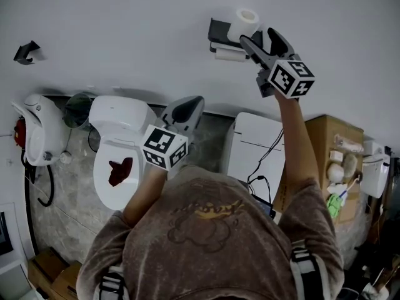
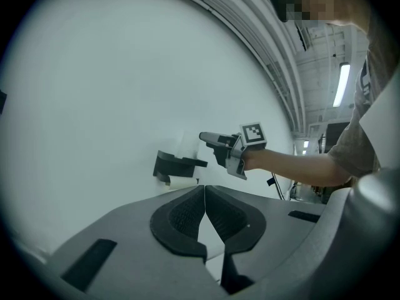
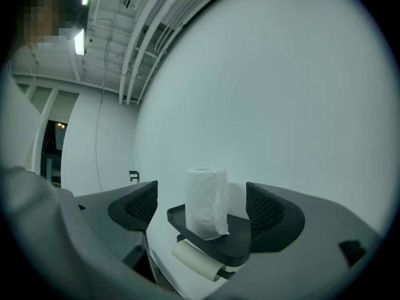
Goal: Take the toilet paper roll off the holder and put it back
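Observation:
A white toilet paper roll [image 1: 247, 19] [image 3: 206, 202] stands upright on the flat top shelf of the black wall holder [image 1: 219, 30] [image 3: 234, 245]. A second roll [image 1: 230, 55] [image 3: 197, 261] hangs on the bar under that shelf. My right gripper [image 1: 257, 36] [image 3: 203, 208] is at the shelf with its jaws wide apart. The upright roll is between the pads and neither pad touches it. My left gripper [image 1: 190, 105] [image 2: 205, 211] is shut and empty, held low above the toilet and aimed at the wall. Its view shows the holder [image 2: 172, 165] and the right gripper [image 2: 209, 137].
A white toilet [image 1: 119, 149] with something red in its bowl stands below left. To its right are a white cabinet [image 1: 259, 145] with cables and a cardboard box [image 1: 331, 149] with small items on top. A dark hook [image 1: 25, 52] is on the wall at far left.

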`<state>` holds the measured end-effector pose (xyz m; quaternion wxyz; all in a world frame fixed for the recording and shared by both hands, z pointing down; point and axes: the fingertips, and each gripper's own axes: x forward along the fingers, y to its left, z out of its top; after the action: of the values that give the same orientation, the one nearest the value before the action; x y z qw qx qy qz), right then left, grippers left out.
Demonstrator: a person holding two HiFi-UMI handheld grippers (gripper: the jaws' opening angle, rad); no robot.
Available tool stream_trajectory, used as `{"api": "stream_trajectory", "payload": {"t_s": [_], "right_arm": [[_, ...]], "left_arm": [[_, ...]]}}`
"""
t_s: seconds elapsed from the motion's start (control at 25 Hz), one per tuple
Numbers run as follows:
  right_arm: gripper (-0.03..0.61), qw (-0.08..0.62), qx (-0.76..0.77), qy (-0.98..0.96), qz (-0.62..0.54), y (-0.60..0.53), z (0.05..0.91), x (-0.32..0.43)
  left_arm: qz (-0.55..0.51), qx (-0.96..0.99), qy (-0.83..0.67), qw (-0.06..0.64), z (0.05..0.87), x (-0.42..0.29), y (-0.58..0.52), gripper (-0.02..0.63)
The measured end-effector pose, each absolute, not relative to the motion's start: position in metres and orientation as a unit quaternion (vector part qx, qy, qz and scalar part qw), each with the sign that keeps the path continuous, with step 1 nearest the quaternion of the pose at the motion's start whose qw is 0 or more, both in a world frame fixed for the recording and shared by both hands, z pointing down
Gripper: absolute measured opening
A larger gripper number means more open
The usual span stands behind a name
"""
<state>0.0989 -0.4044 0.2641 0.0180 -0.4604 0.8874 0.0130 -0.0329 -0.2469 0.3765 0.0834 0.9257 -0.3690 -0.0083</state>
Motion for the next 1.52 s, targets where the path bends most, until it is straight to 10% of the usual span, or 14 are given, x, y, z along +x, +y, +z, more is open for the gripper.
{"api": "stream_trajectory", "payload": {"t_s": [1.52], "right_arm": [[0.265,-0.047,-0.448,0.891,0.056,-0.449,0.262,0.09]], "left_arm": [[-0.003,0.911,-0.4,0.103,0.393,-0.051,-0.257,0.02]]}}
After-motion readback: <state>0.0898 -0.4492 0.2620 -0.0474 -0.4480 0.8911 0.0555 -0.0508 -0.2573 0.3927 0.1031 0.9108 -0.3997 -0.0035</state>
